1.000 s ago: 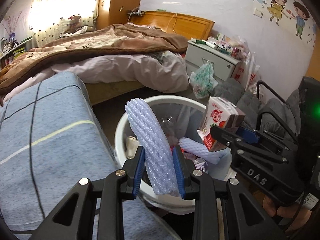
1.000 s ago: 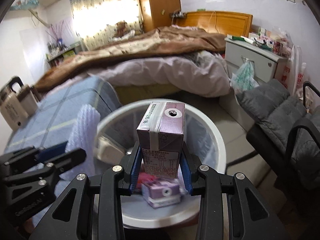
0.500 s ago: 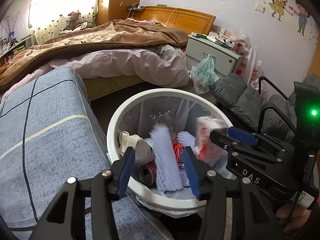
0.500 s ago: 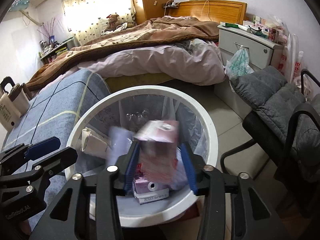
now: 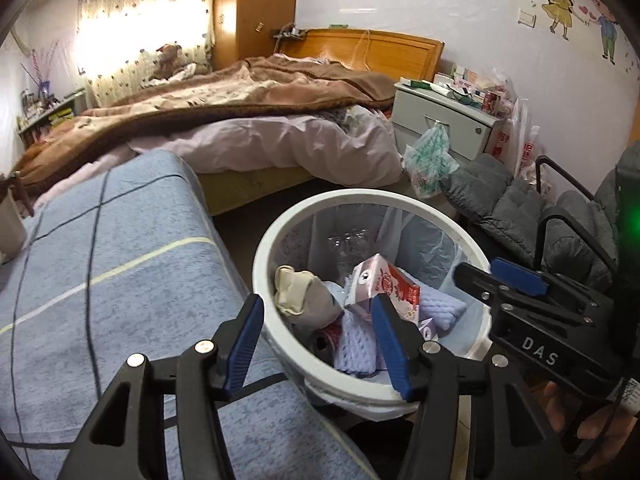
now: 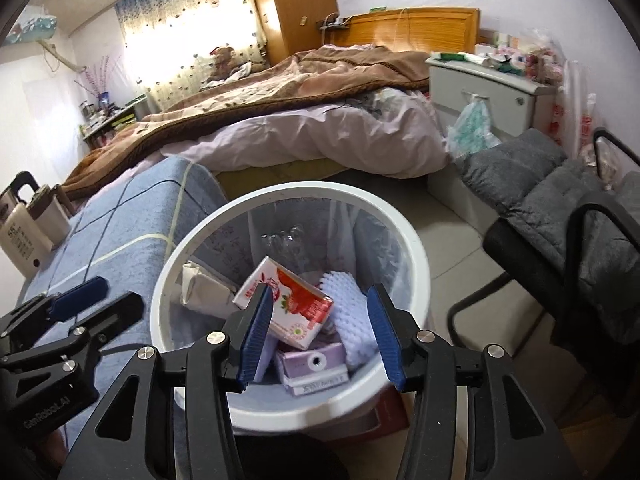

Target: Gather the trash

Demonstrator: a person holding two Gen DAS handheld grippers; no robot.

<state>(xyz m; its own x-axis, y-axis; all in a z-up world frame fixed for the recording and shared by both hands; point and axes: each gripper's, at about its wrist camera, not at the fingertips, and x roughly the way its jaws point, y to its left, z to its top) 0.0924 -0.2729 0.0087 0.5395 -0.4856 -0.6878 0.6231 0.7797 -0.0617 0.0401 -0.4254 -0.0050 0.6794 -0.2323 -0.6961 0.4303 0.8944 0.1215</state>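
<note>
Both grippers hang over the white bin (image 5: 264, 264), fingers apart and opening, nothing between their pads. The left gripper (image 5: 318, 344) sits over the bin's rim at 7 o'clock; the right gripper (image 6: 320, 332) is over the near half.

Inside lie a red-and-white carton (image 6: 288, 308) tilted on top, a purple carton (image 6: 316, 366) beneath it at 6 o'clock, white foam netting (image 6: 348, 304) at 4 o'clock and a crumpled beige wad (image 5: 304, 292) at 9 o'clock. A can (image 5: 326, 340) is half buried, its label unreadable. The bin's bottom is hidden by trash, and its near wall is cut off behind the fingers. The clear bottle (image 6: 288, 240) at 12 o'clock is hard to make out against the liner.
</note>
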